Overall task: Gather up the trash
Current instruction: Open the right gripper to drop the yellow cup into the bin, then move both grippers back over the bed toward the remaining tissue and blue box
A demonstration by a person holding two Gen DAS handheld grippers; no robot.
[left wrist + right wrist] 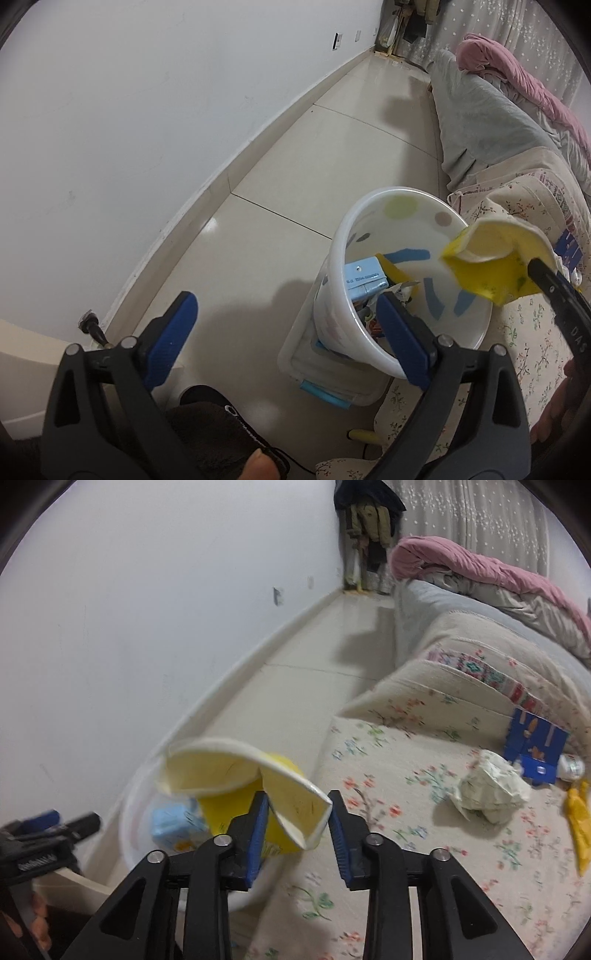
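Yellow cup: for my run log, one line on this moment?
left gripper open | right gripper shut on yellow cup | over white bin

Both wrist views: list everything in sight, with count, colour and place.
Bin: one, white with coloured spots, on the floor beside the bed.
Crushed cup: one, yellow, between the right jaws above the bin.
Box: one, light blue, inside the bin.
Crumpled paper: one, pale, on the floral bedcover.
Carton: one, blue, on the bedcover, further back.
Wrapper: one, yellow, at the bedcover's right edge.
Quilt: one, pink, far end.
Left gripper: open, empty.
Right gripper: around the cup.
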